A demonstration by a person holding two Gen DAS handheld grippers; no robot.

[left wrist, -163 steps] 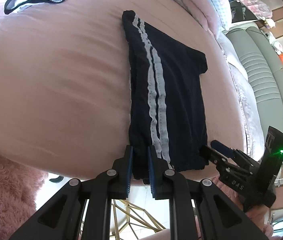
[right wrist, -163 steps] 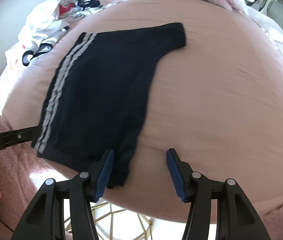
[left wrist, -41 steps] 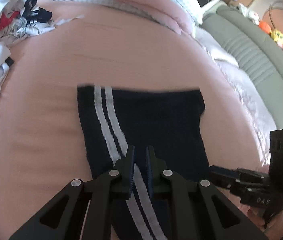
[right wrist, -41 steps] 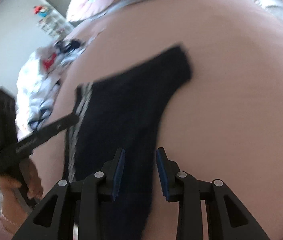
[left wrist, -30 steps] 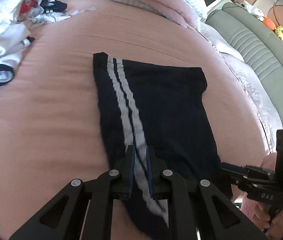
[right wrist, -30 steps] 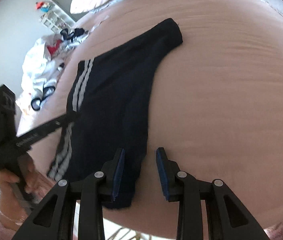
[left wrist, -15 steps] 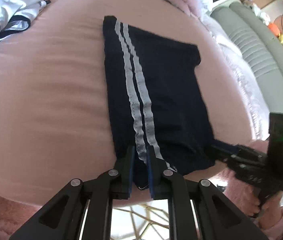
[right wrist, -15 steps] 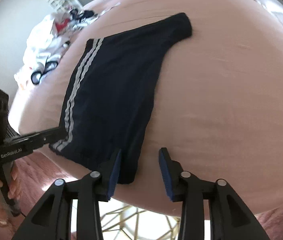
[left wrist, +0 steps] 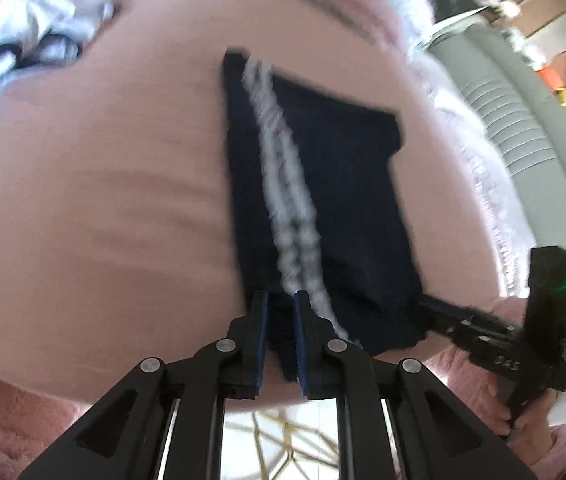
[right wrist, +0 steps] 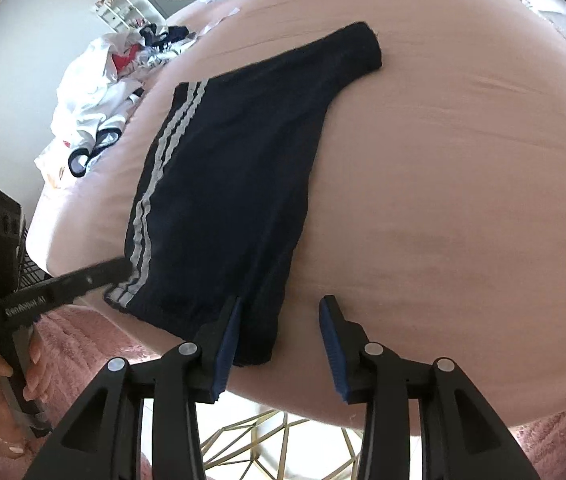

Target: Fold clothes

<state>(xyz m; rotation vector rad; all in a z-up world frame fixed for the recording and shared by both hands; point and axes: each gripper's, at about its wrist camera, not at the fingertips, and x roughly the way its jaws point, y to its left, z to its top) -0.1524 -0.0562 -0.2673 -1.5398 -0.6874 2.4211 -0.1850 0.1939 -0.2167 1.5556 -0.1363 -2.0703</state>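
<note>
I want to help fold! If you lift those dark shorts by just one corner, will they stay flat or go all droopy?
Probably droopy. The shorts lie limp on the pink bedcover, and their near hem sags over its edge. They likely feel light: the left gripper pinches only a thin bit of hem. The right gripper is open beside them.

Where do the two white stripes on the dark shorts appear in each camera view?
Left wrist: white stripes run down the middle, ending beside the left claw.
Right wrist: white stripes run along the shorts' left edge.
Shared landmark: the white clothes pile, upper left in both.
</note>
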